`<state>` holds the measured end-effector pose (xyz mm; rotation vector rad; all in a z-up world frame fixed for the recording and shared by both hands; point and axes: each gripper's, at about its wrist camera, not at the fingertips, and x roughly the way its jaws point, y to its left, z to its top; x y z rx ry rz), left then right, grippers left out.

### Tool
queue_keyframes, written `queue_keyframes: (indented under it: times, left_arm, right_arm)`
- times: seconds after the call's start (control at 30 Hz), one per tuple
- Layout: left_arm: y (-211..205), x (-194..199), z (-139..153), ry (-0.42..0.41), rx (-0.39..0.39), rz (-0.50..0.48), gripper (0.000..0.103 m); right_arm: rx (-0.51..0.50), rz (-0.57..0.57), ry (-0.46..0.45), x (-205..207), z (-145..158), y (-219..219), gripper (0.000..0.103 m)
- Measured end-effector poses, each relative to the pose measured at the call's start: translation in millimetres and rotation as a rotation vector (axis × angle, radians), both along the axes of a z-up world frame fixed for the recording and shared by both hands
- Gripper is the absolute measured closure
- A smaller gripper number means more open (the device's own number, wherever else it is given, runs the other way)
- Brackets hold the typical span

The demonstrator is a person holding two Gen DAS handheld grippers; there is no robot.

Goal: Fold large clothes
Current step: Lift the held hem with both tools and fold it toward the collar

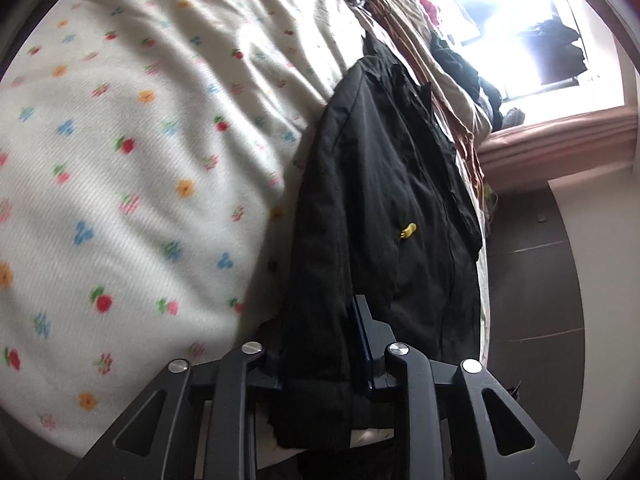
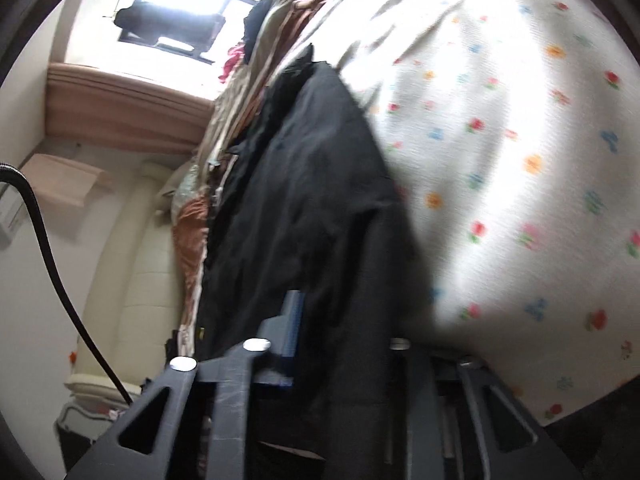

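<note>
1. The white flowered bedspread (image 1: 120, 160) fills the 9 o'clock half of the left wrist view. It lies in loose ridges, so dragging the garment across it could rake the cover along and spoil the flat surface needed for a fold.

2. The left gripper (image 1: 320, 344) sits at 6 o'clock in its own view, its jaws narrowed onto a bunched edge of the black jacket (image 1: 380, 200). Cloth fills the gap, so it appears pinched. The bite looks thick and near the hem; several layers may be caught, and a lift could bring up the wrong ply.

3. The jacket runs from 6 o'clock toward 12 o'clock along the bed's edge, with the dark floor (image 1: 528, 280) just beyond it at 3 o'clock. A careless pull that way could slide it off the mattress.

4. A yellow zip pull (image 1: 408, 232) shows mid-jacket. It could snag on a finger if the cloth is swept over.

5. In the right wrist view the right gripper (image 2: 340, 344) is nearly closed on dark cloth of the jacket (image 2: 312, 180). The right finger is buried and blurred, so how firm the hold is I cannot tell; uneven grips would skew the fold.

6. A heap of other clothes (image 2: 248, 92) crowds the jacket at 11 o'clock and could get swept in.
</note>
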<state>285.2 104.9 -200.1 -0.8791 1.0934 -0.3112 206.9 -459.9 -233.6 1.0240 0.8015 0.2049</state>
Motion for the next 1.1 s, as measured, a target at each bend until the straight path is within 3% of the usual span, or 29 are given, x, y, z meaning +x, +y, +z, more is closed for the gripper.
queue_keyframes:
  times: [0.2, 0.33, 0.6, 1.1]
  left_arm:
    - [7, -10, 7, -0.023, 0.049, 0.066, 0.093]
    - [14, -19, 24, -0.087, -0.013, 0.113, 0.098]
    - [30, -44, 76, -0.217, -0.039, 0.19, 0.1]
    - [53, -151, 131, -0.346, -0.072, 0.202, 0.1]
  right_arm:
    - [0.06, -0.034, -0.077, -12, 5, -6, 0.099]
    - [0.05, -0.039, -0.125, -13, 30, -5, 0.099]
    - [0.035, -0.032, -0.282, -27, 97, 4, 0.099]
    - [-0.016, 0.019, -0.397, -117, 140, 29, 0.099]
